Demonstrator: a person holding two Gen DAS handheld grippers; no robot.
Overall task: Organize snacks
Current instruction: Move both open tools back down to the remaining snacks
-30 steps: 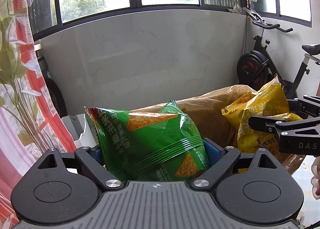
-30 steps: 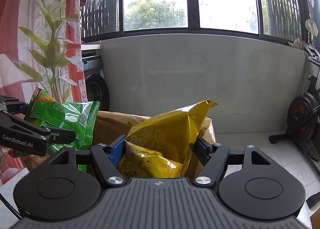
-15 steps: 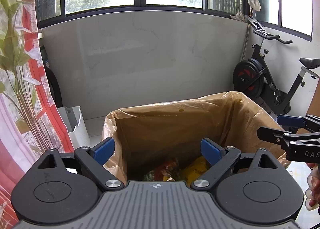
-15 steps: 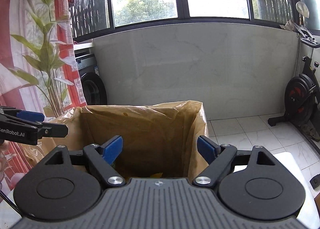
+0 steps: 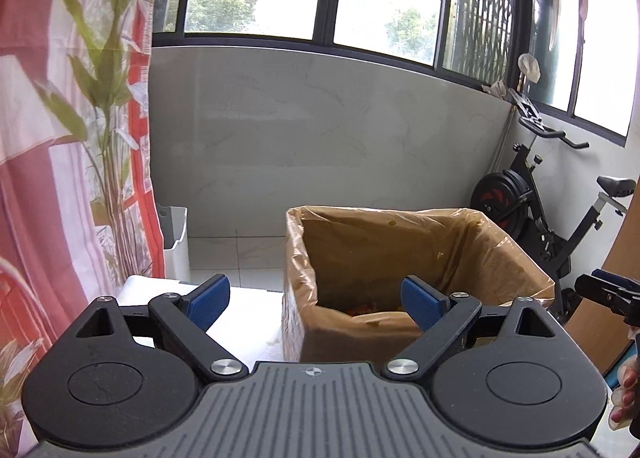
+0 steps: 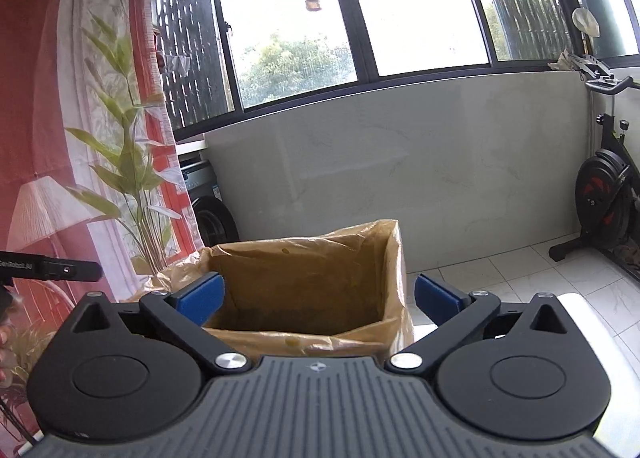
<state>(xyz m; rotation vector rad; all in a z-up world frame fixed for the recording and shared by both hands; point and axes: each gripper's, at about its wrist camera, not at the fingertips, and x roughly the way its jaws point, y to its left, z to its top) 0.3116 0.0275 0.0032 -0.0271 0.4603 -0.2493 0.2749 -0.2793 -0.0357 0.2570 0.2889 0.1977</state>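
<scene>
Left wrist view: the left gripper [image 5: 318, 304] tilts slightly downward before a cardboard box [image 5: 472, 246] lined with a plastic bag, jaws spread wide and empty. Snack packets [image 5: 368, 310] lie at the bottom of the box. Right wrist view: the right gripper [image 6: 318, 298] points across the box's near rim, its jaws opening with nothing between them.

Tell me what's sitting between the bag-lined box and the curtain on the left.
In the left wrist view, a white bin stands on the tiled floor between the curtain and the lined box, with bare tiles beside it.
</scene>
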